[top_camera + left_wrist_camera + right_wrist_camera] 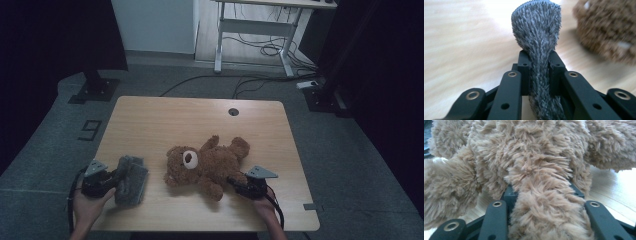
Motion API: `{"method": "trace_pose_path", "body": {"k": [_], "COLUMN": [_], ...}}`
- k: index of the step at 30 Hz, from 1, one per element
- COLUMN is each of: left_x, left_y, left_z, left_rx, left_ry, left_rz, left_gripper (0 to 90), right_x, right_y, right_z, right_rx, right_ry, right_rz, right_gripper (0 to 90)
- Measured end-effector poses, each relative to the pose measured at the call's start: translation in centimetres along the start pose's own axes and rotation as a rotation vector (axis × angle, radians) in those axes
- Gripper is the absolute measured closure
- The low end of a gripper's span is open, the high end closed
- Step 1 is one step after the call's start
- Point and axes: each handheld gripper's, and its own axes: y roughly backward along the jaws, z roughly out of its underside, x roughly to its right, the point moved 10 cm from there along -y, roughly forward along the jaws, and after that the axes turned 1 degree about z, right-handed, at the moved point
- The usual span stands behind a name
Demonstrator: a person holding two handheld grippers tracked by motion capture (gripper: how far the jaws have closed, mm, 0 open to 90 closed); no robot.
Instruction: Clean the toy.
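Note:
A brown teddy bear (207, 162) lies on its back in the middle of the wooden table (165, 120), head toward the left. My right gripper (235, 182) sits at its lower right and is shut on one furry limb (541, 205), which bulges between the black jaws. The bear's body (529, 157) is close ahead in the right gripper view. At the table's front left, my left gripper (117, 179) is shut on a grey fuzzy cloth (131, 180). In the left gripper view the cloth (536, 30) is pinched between the jaws and stands up above my left gripper (539, 60).
A round cable hole (233, 111) lies near the table's far edge. Behind the table stand a white desk frame (255, 30) with cables (270, 50) on the floor and black stand bases (95, 90) at the sides. The bear (606, 32) is blurred to the cloth's right.

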Motion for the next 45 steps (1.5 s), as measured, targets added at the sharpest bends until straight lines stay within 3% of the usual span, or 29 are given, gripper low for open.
{"method": "trace_pose_path", "body": {"k": [1, 3, 5, 8, 10, 13, 15, 18, 24, 26, 28, 31, 33, 36, 38, 45], "left_x": [-0.3, -0.6, -0.8, -0.1, 1.1, 3.7, 6.5, 10.4, 14.8, 15.0, 15.1, 15.3, 15.4, 15.2, 15.1, 14.7], "left_y": [-0.1, -0.1, -0.2, 0.0, 0.5, 1.0, 0.2, -2.7, -8.6, -9.7, -10.1, -10.2, -10.1, -10.4, -10.8, -12.1], "left_z": [0.7, 1.2, 1.2, -0.4, -2.1, -4.7, -5.9, -5.7, -3.0, -2.7, -2.8, -3.3, -3.8, -4.5, -5.1, -6.3], "left_rx": [-0.025, -0.028, -0.031, 0.001, 0.042, 0.104, 0.115, 0.035, -0.124, -0.112, -0.075, -0.02, 0.016, 0.047, 0.056, 0.07], "left_ry": [0.003, -0.003, 0.003, -0.001, -0.033, -0.067, -0.077, -0.105, -0.109, -0.124, -0.104, -0.111, -0.108, -0.077, -0.064, -0.022], "left_rz": [-0.002, -0.019, -0.047, -0.035, -0.012, 0.052, 0.137, 0.247, 0.373, 0.33, 0.309, 0.272, 0.255, 0.254, 0.256, 0.267], "left_gripper": [72.7, 68.3, 54.0, 36.4, 29.6, 25.7, 25.0, 22.2, 20.1, 22.6, 30.9, 44.6, 49.9, 51.5, 51.6, 49.4], "right_x": [0.0, 0.0, 0.0, 0.0, 0.0, -0.1, -0.1, 0.0, 0.1, -0.1, -0.4, -0.8, -1.2, -1.2, -0.3, 2.2], "right_y": [0.0, 0.0, 0.0, 0.0, 0.1, 0.3, 0.4, 0.3, 0.2, 0.1, 0.0, -0.2, -0.1, -0.3, -0.7, -1.5], "right_z": [0.0, 0.0, 0.0, 0.0, -0.1, -0.1, -0.1, -0.1, -0.1, -0.1, -0.3, -1.1, -2.0, -3.1, -3.5, -3.9], "right_rx": [0.0, 0.0, -0.001, 0.0, -0.003, -0.002, 0.0, -0.001, 0.0, 0.0, 0.011, 0.037, 0.074, 0.1, 0.109, 0.111], "right_ry": [0.0, 0.0, 0.0, 0.002, 0.009, 0.004, 0.003, -0.008, -0.01, -0.015, 0.003, 0.034, 0.026, 0.056, 0.086, 0.057], "right_rz": [-0.001, -0.003, -0.004, -0.003, -0.002, -0.009, -0.015, -0.022, -0.04, -0.054, -0.061, -0.041, -0.026, 0.011, 0.058, 0.11], "right_gripper": [56.3, 56.1, 55.9, 54.6, 52.5, 49.8, 47.5, 45.4, 45.8, 50.5, 55.9, 60.7, 62.6, 62.9, 62.9, 57.3]}}
